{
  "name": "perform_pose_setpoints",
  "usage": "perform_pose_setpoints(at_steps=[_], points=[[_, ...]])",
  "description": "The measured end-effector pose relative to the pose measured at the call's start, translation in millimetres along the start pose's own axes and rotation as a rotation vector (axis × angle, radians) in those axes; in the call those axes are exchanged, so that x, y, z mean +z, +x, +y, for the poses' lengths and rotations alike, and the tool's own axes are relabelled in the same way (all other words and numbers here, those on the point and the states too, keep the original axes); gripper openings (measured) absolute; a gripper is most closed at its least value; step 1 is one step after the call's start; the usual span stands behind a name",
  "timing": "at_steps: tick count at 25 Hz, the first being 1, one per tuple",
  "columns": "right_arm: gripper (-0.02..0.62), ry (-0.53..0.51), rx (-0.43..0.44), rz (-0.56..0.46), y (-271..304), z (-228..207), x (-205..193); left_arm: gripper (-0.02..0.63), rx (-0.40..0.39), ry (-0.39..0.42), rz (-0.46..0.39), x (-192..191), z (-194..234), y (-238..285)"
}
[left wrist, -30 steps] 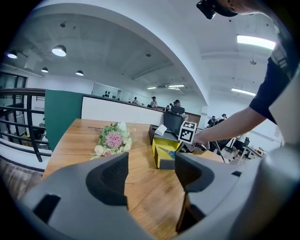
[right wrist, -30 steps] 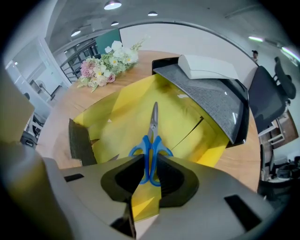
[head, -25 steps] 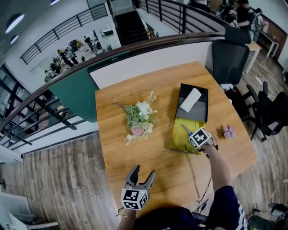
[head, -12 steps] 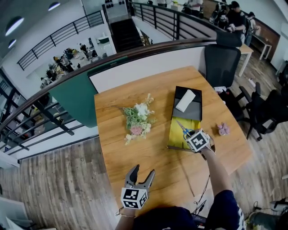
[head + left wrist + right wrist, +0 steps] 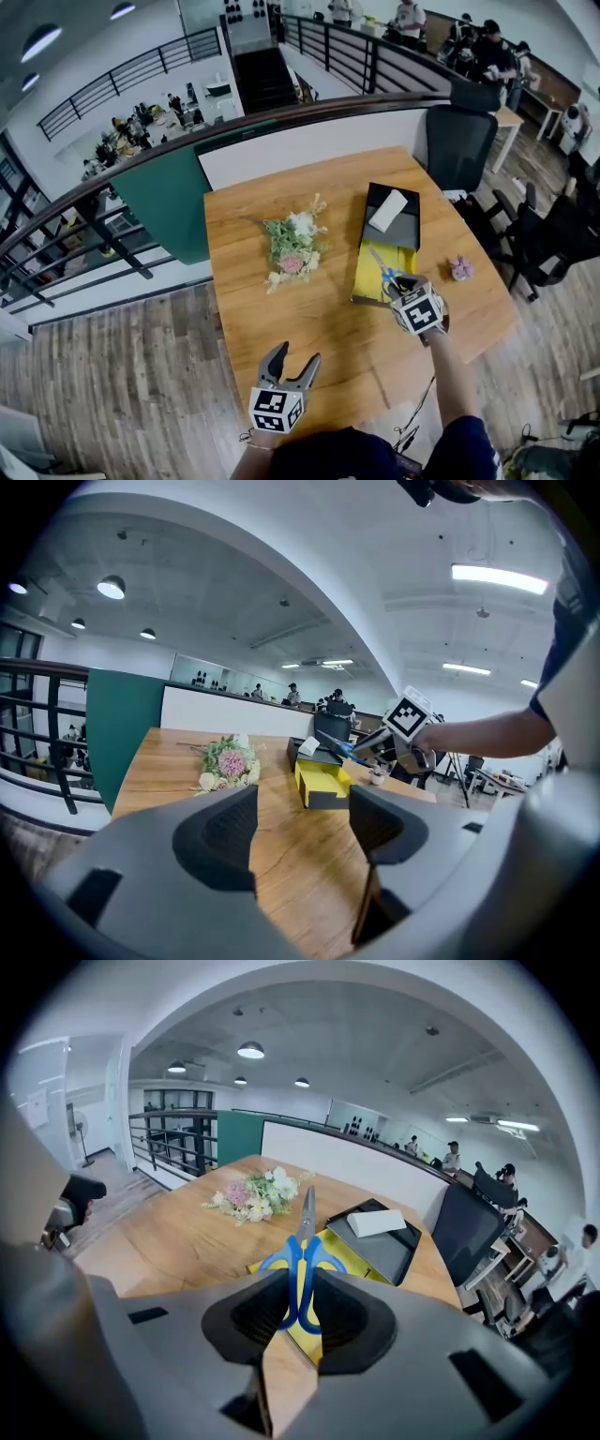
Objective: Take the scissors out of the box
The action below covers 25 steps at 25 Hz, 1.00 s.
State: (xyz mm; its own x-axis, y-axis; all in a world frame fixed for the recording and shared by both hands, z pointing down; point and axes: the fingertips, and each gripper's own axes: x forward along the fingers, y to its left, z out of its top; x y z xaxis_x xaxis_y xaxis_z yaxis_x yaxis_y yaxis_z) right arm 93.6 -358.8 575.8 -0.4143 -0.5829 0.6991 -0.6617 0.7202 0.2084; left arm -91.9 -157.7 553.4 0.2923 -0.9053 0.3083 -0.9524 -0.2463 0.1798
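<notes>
Scissors (image 5: 305,1241), clamped in right claw (image 5: 298,1309), above yellow box (image 5: 367,281).

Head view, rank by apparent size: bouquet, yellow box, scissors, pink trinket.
Largest: bouquet and yellow box, which look about alike, so I'm not ranking them.
Next: scissors, held above the box in the right tool, so slightly nearer the camera.
Smallest: pink trinket.

scissors (image 5: 383,269) 1 | box (image 5: 367,282) 1 | bouquet (image 5: 292,248) 1 | table (image 5: 281,328) 1
</notes>
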Motion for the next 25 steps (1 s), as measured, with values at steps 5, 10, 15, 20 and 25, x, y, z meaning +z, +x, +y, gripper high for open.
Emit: perform_pose_setpoints(at_steps=[5,10,15,20,25], points=[[0.094,0.018,-0.054,-0.083,-37,19,8,0.305,-0.018,0.007,-0.009,-2,2,-14],[0.094,0.019,-0.098,-0.178,-71,41,15,0.302,-0.04,0.016,-0.021,-2,-1,-20],[0.094,0.03,-0.177,-0.256,-103,70,9,0.301,-0.061,0.03,-0.027,-5,-6,-30],[0.094,0.099,-0.226,-0.353,-129,95,0,0.295,-0.071,0.03,-0.06,-4,-12,-32],[0.094,0.161,-0.294,-0.415,-149,117,-19,0.295,-0.101,0.049,-0.061,-11,-25,-36]])
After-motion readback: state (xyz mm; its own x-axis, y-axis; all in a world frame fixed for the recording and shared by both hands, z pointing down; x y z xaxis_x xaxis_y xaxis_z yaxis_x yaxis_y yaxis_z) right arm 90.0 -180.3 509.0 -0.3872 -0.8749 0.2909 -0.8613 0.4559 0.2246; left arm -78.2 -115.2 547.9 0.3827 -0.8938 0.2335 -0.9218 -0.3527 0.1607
